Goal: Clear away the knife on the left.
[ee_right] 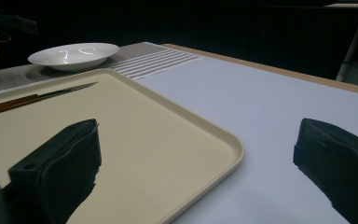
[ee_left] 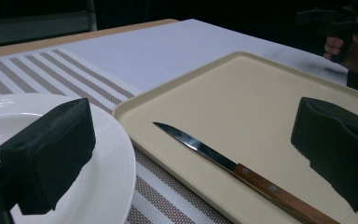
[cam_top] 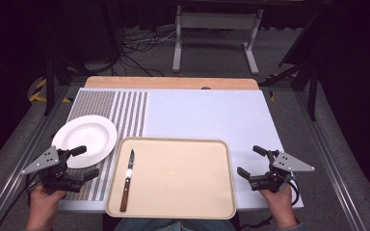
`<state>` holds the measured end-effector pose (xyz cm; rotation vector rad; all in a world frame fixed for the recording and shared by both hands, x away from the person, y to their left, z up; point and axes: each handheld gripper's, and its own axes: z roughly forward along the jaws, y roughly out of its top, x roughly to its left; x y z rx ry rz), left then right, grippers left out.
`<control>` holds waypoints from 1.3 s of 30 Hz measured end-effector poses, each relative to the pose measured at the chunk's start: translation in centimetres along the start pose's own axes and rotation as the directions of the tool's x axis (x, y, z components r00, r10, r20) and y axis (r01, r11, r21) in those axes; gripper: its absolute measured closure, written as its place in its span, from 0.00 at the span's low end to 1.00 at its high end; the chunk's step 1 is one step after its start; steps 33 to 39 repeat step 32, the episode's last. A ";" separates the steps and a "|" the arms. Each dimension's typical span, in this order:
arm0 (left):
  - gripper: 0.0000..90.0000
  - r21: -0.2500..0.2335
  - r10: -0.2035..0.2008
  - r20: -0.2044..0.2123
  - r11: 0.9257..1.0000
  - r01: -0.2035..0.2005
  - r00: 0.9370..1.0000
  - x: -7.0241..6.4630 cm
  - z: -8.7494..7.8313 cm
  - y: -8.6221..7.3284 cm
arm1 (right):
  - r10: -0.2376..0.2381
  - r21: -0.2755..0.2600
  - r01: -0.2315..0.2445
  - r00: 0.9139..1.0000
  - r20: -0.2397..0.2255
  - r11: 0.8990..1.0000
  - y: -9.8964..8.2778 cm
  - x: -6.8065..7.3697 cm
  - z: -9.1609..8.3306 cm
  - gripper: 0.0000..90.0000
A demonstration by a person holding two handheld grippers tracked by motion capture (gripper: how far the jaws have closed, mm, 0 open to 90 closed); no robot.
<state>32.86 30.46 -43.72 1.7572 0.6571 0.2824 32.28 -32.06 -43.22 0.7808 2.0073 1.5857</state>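
So the wooden-handled steel knife lies flat on the left side of the beige plastic tray, blade pointing away. Left gripper sits by the white round plate, right gripper off the tray's right edge. Both jaws gape wide, holding nothing.

A knife with a brown wooden handle and a slim, pointed steel blade lies flat on a beige tray, near the tray's left edge. Its blade tip points away from the person and its handle points toward them, running nearly parallel to that edge. Two small rivets show on the handle in the left gripper view. The tray is rectangular with rounded corners and a low raised rim, and sits at the table's near edge.
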 end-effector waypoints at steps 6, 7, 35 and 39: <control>0.01 0.069 -0.029 0.012 0.997 0.028 0.999 0.2 1.2 -0.9 | -0.001 0.001 0.001 1.000 0.001 1.000 0.0 0.1 -0.1 0.01; 0.01 0.080 -0.032 0.017 0.996 0.031 0.999 0.1 1.3 -0.9 | -0.003 0.001 0.003 1.000 -0.001 1.000 0.0 0.1 -0.1 0.01; 0.00 0.075 -0.033 0.034 0.997 0.030 0.999 0.1 1.5 -0.9 | 0.002 0.009 -0.002 1.000 -0.007 1.000 0.0 0.1 0.1 0.01; 0.00 0.075 -0.033 0.034 0.997 0.030 0.999 0.1 1.5 -0.9 | 0.002 0.009 -0.002 1.000 -0.007 1.000 0.0 0.1 0.1 0.01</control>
